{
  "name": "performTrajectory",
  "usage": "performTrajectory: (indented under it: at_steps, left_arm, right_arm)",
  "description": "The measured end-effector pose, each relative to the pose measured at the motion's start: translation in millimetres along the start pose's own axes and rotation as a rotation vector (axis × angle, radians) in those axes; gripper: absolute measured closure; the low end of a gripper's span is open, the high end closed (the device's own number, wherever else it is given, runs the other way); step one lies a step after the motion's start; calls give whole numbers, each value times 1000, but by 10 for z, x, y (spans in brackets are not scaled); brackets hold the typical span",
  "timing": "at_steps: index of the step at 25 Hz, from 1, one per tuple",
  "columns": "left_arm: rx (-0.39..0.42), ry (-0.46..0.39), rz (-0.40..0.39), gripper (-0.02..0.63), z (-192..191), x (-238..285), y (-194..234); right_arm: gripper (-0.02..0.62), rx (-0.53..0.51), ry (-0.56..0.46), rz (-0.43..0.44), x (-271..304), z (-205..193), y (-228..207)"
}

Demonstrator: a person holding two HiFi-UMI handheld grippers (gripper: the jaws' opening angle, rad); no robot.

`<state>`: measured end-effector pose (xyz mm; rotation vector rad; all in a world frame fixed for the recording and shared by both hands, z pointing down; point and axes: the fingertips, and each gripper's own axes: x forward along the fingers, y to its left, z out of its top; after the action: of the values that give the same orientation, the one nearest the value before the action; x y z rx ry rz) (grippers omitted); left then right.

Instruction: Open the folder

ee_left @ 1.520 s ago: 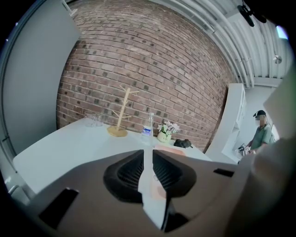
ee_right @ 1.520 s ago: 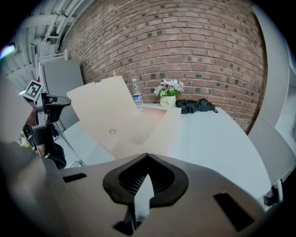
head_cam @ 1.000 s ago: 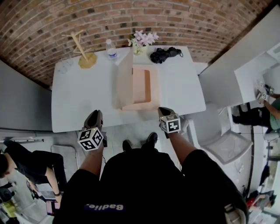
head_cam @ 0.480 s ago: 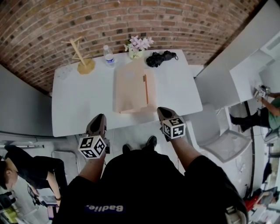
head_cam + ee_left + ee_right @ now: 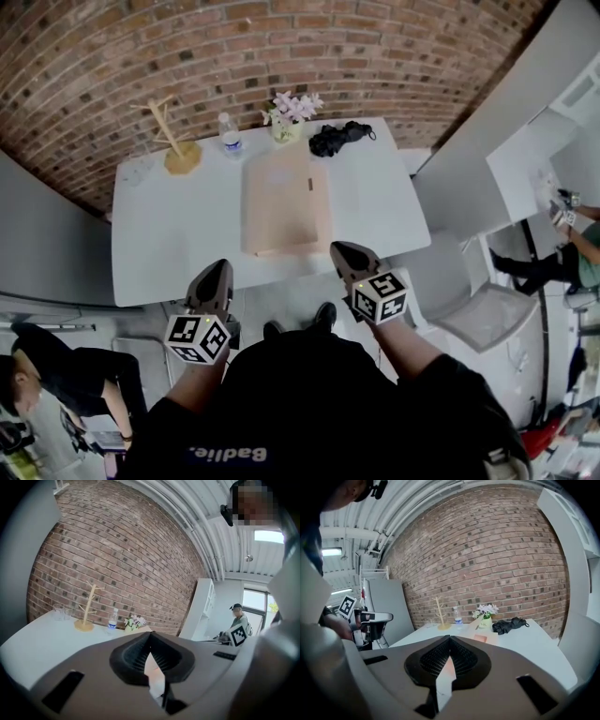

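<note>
The peach folder (image 5: 279, 199) lies in the middle of the white table (image 5: 169, 234). Its cover leans over the rest, and a narrow strip of the inside shows along its right side. In the right gripper view the cover (image 5: 480, 620) rises at a slant by the flowers. My left gripper (image 5: 214, 270) hangs in front of the table's near edge, well short of the folder; its jaws have just been closing, with nothing between them. My right gripper (image 5: 341, 249) is held beside the folder's near right corner, apart from it, shut and empty. Both pairs of pads meet in the gripper views (image 5: 151, 641) (image 5: 449, 644).
At the table's far edge stand a wooden branch stand (image 5: 174, 142), a water bottle (image 5: 228, 134), a vase of flowers (image 5: 289, 112) and a black bundle (image 5: 336, 138). A white chair (image 5: 473, 309) is at the right. A brick wall (image 5: 281, 47) is behind. People stand at both sides.
The folder's cover has gone from standing upright to leaning over to the right. Both grippers have risen and drawn back a little from the table's edge.
</note>
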<state>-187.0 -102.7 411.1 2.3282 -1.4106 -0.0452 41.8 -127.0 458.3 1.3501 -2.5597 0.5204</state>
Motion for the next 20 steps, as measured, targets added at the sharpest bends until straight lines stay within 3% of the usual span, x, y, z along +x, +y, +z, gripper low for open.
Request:
performTrajectory:
  at_steps: [11, 20]
  left_arm:
    - [51, -3, -144, 604, 318, 5, -587]
    - [69, 22, -214, 603, 181, 22, -793]
  right_arm:
    - [568, -59, -114, 151, -244, 581, 644]
    - [568, -79, -134, 195, -297, 626, 853]
